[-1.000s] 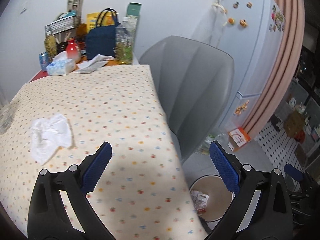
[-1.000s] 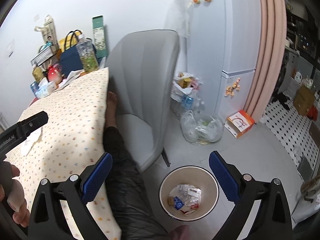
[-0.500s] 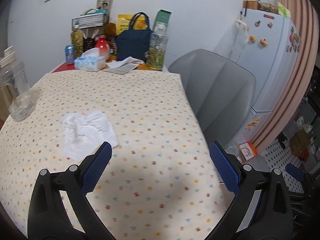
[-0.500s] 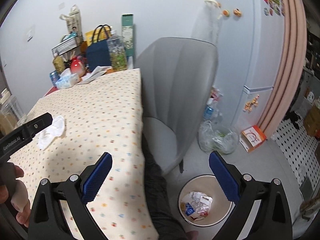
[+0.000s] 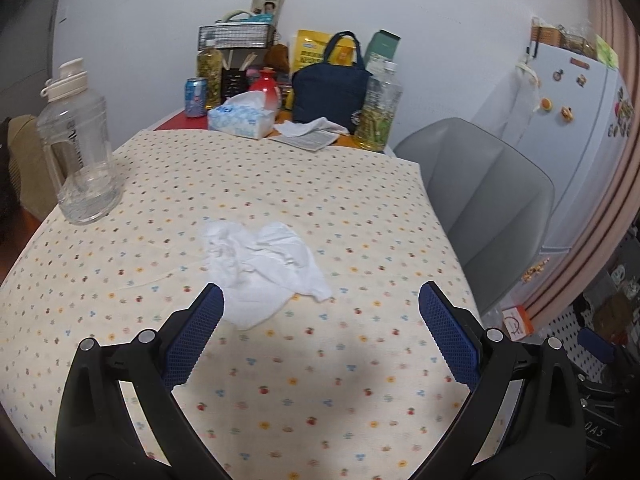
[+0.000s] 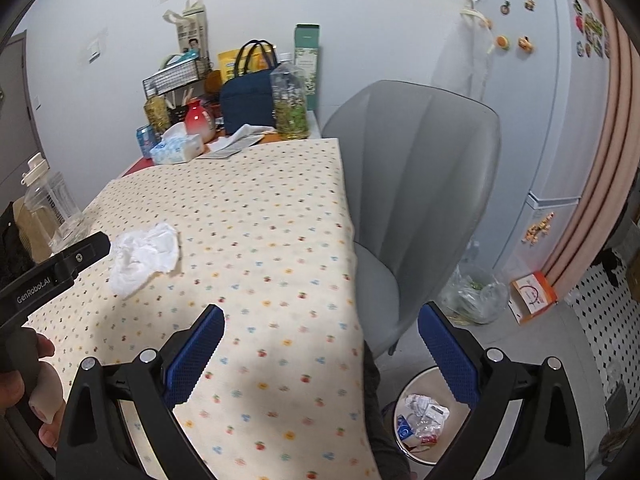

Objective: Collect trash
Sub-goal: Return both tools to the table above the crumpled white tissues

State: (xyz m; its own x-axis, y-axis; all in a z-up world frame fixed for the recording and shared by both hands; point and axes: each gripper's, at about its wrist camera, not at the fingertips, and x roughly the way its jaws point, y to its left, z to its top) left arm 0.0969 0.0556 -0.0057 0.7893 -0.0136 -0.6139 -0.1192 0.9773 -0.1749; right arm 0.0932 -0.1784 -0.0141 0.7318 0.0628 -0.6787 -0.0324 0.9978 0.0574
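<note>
A crumpled white tissue lies on the table's dotted tablecloth, about in the middle of the table. All the places here are told from that tissue.

The left gripper is spread wide with nothing between its blue pads. It hangs just on the near side of the tissue, and its left pad sits right by the tissue's near edge. I cannot tell if it touches. In the right wrist view, the left gripper's black tip points at the tissue from the left, and a hand holds its handle.

The right gripper is spread wide too, with nothing in it. It is well to the right of the tissue, over the table's right edge.

A clear water bottle stands to the left of the tissue. A tissue box sits far behind it. A gray chair is off to the right. A trash bin with wrappers inside stands on the floor, far right of the tissue and lower down.
</note>
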